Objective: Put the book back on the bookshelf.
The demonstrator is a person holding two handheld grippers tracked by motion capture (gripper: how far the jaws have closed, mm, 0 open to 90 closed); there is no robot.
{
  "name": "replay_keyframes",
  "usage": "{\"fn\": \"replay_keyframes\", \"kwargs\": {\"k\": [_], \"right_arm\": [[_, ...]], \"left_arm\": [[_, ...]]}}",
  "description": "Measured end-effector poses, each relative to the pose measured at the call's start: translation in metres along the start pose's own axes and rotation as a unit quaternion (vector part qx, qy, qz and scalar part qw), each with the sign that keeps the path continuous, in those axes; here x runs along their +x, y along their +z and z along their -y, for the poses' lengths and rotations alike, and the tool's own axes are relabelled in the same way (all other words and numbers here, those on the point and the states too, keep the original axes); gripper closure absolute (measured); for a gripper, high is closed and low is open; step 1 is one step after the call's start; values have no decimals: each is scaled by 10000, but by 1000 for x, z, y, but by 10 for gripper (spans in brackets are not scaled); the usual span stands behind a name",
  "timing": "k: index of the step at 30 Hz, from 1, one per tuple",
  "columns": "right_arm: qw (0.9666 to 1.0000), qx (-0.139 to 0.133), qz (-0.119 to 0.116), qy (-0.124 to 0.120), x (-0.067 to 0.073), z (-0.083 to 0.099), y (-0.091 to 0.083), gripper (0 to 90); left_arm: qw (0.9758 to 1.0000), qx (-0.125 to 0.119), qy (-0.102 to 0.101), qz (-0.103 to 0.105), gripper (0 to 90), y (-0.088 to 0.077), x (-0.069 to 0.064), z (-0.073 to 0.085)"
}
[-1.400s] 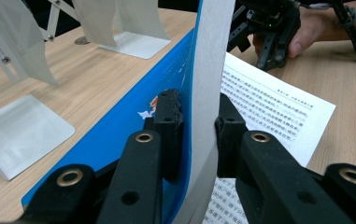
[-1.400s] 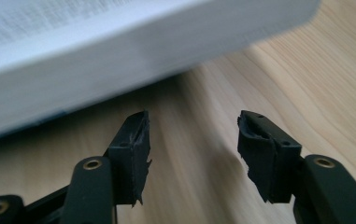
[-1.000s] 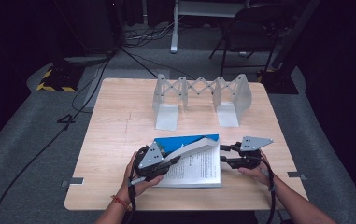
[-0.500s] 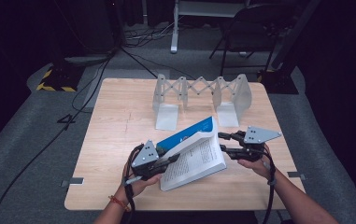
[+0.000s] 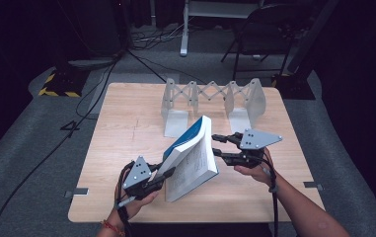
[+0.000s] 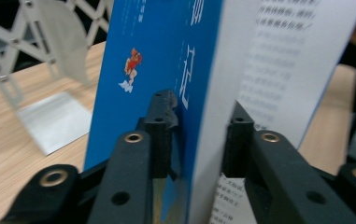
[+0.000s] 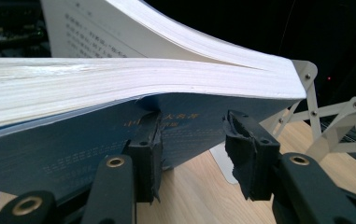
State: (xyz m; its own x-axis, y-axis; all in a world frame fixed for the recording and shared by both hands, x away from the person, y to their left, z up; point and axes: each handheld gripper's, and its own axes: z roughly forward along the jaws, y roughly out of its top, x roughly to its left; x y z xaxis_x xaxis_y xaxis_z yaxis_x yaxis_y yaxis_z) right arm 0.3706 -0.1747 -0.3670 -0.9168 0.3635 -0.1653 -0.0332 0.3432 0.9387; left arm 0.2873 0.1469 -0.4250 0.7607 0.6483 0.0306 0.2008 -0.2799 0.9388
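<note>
**A:** High view first: where is the book (image 5: pixel 190 158) now?

**B:** Tilted up off the desk (image 5: pixel 126 133), on the near side of the white accordion bookend rack (image 5: pixel 212 101), spine highest and pointing toward the rack. My left gripper (image 5: pixel 163 175) has it at the low near corner. In the left gripper view my jaws are clamped on the blue cover and part of the page block, one each side.

**A:** And your right?

**B:** My right gripper (image 5: pixel 217 145) is at the book's far edge, level with the rack's right foot. In the right gripper view its jaws stand apart under the blue cover. One may be touching it; they aren't pinching anything that I can see.

**A:** So how would you finish standing it up?

**B:** I judge the pages are the trouble: they're fanning away from the cover. I'd close the right jaws across the whole thickness, then swing the book upright toward the rack slowly, with the left grip firm so the bottom edge doesn't slide.
</note>
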Motion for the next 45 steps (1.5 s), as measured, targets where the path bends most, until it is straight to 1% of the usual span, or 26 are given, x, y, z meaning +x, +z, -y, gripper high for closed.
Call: {"fn": "replay_keyframes", "kwargs": {"k": [2, 5, 6, 8, 9, 10, 11, 12, 13, 15, 16, 17, 19, 21, 26, 28, 29, 30, 31, 32, 33, 34, 38, 39, 41, 45], "right_arm": [[10000, 0, -6, 2, 3, -4, 4, 569], [9999, 42, -1, -91, 8, -8, 9, 568], [9999, 83, -59, -75, 9, -8, 11, 567], [9998, 124, -113, -91, 10, -7, 14, 556], [9997, 189, -125, -82, 10, -6, 16, 552], [9996, 220, -146, -56, 10, -5, 17, 552], [9996, 229, -176, -16, 9, -4, 18, 553], [9995, 217, -206, 30, 9, -4, 19, 553], [9995, 217, -206, 30, 9, -4, 19, 553], [9996, 198, -218, -10, 9, -3, 19, 567], [9996, 191, -220, -15, 9, -3, 19, 567], [9995, 189, -238, -3, 8, -3, 18, 566], [9995, 146, -275, -11, 7, -1, 14, 566], [9996, 162, -231, -38, 6, 1, 11, 567], [9999, 71, -112, 74, -1, 5, -1, 573], [9999, 7, -57, 101, -4, 6, -9, 578], [9999, -36, -38, 114, -6, 6, -14, 577], [9999, -48, 15, 95, -7, 6, -20, 577], [9999, -48, 15, 95, -7, 6, -20, 577], [9999, -46, 122, 38, -8, 6, -31, 576], [9999, -46, 122, 38, -8, 6, -31, 576], [9998, -72, 190, 9, -9, 7, -40, 575], [9995, -85, 305, 37, -11, 9, -49, 574], [9993, -102, 344, 62, -12, 11, -52, 568], [9994, -128, 321, 66, -12, 12, -52, 562], [9994, -161, 310, -33, -6, 11, -50, 551]], "left_arm": [[9998, 22, 10, -191, 639, 0, -3, 2], [9995, 68, -24, -300, 570, 1, -4, 3], [9996, 104, -67, -266, 537, 2, -3, 4], [9996, 135, -121, -198, 514, 3, -3, 6], [9997, 137, -168, -98, 513, 4, -3, 7], [9997, 145, -185, 29, 531, 5, -3, 7], [9998, 153, -137, 88, 579, 6, -4, 7], [9997, 180, -55, 122, 632, 9, -6, 6], [9997, 180, -55, 122, 657, 9, -6, 6], [9996, 189, -3, 198, 677, 12, -6, 5], [9996, 162, -18, 229, 701, 13, -5, 4], [9993, 108, -95, 343, 718, 14, -1, 5], [9986, 11, -215, 487, 736, 17, 2, 5], [9982, -17, -186, 573, 740, 22, 2, 4], [9958, -104, -204, 885, 739, 39, -1, -3], [9938, -195, -260, 1062, 738, 49, -3, -6], [9931, -235, -237, 1127, 739, 55, -4, -9], [9926, -238, -214, 1170, 740, 60, -6, -11], [9926, -238, -214, 1170, 739, 60, -6, -11], [9913, -256, -212, 1270, 739, 69, -7, -15], [9913, -256, -212, 1270, 739, 69, -7, -15], [9908, -268, -228, 1305, 738, 75, -9, -17], [9893, -298, -199, 1411, 735, 90, -10, -21], [9895, -305, -198, 1399, 728, 91, -11, -22], [9893, -323, -193, 1409, 725, 92, -10, -21], [9920, -228, -50, 1239, 706, 84, -10, -20]]}}
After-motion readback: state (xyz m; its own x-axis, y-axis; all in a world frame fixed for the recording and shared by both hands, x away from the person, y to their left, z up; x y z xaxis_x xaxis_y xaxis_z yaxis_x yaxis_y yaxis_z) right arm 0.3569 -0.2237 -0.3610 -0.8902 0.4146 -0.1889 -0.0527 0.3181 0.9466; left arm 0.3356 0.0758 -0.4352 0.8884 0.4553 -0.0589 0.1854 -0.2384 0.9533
